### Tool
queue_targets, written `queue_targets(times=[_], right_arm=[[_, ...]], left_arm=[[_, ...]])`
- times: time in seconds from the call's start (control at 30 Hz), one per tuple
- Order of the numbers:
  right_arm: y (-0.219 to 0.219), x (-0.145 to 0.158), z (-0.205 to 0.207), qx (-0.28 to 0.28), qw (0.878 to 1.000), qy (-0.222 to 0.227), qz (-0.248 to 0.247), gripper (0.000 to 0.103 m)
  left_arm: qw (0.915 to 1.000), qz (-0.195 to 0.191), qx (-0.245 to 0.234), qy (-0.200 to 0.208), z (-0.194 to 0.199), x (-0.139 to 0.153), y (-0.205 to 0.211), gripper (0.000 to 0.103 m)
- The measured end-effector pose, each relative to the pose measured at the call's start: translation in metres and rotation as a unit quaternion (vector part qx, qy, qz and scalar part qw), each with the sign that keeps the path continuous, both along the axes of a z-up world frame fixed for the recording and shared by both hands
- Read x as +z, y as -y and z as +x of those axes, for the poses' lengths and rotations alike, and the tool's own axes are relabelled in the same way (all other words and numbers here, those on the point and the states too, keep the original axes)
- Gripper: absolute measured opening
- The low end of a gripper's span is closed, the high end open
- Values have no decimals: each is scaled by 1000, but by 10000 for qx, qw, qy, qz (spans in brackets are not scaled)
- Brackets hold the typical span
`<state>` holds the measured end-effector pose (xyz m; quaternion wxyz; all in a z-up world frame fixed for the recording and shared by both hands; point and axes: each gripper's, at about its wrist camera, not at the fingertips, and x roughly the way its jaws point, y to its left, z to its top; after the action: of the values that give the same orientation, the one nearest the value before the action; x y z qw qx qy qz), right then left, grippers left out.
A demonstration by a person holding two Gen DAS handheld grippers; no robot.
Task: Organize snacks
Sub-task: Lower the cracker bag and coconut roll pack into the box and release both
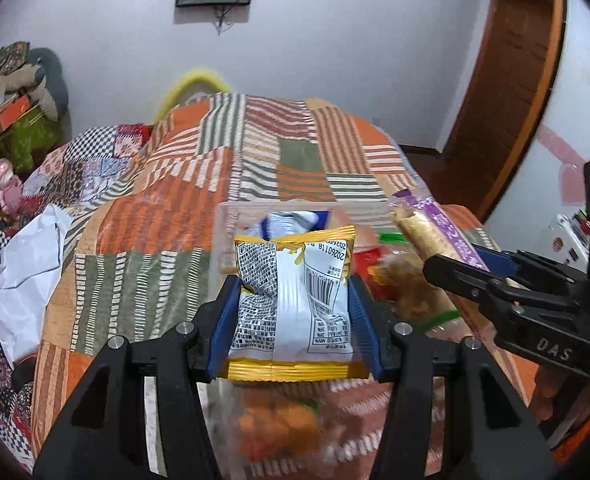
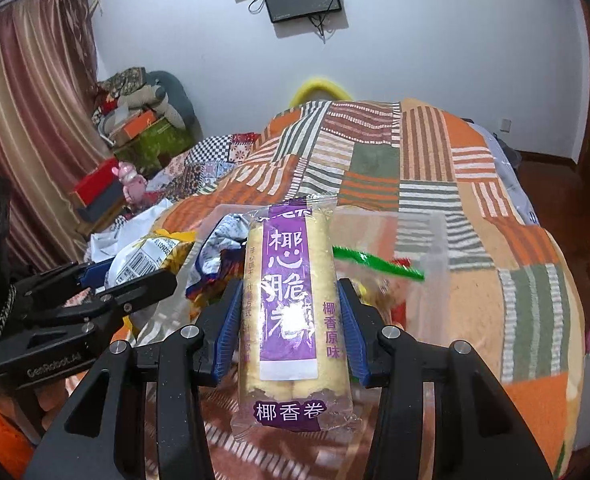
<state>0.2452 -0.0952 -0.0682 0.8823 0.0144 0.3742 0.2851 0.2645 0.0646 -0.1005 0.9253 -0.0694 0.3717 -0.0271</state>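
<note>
My left gripper [image 1: 293, 304] is shut on a yellow snack bag [image 1: 291, 300] whose white back with a barcode faces me. It holds the bag above a clear plastic box [image 1: 231, 216] on the bed. My right gripper [image 2: 289, 316] is shut on a long purple-labelled roll pack [image 2: 289, 312], held upright over the same clear box [image 2: 431, 248]. The right gripper with its roll pack [image 1: 427, 228] shows at the right of the left wrist view. The left gripper and yellow bag [image 2: 143, 260] show at the left of the right wrist view. Other snack packs [image 1: 295, 220] lie in the box.
A patchwork striped quilt [image 1: 175, 208] covers the bed under the box. A white plastic bag [image 1: 19, 276] lies at its left edge. A green-sealed snack bag [image 2: 375, 262] sits in the box. Clutter and curtains [image 2: 27, 120] stand at the left; a wooden door frame [image 1: 507, 80] at the right.
</note>
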Motion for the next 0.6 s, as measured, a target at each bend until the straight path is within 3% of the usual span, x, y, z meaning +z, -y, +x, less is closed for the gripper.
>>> queue_targets(times=[0.33,0.6], right_arm=[[-25,-20,21,140,9994,-213,-235,43],[-23,-19,23,156,9990,-252,-347,43]], left_arm=[[9996,-127,113,-244,25,-26,-13,53],[9994,-157,31,-297,18,-26,-12,58]])
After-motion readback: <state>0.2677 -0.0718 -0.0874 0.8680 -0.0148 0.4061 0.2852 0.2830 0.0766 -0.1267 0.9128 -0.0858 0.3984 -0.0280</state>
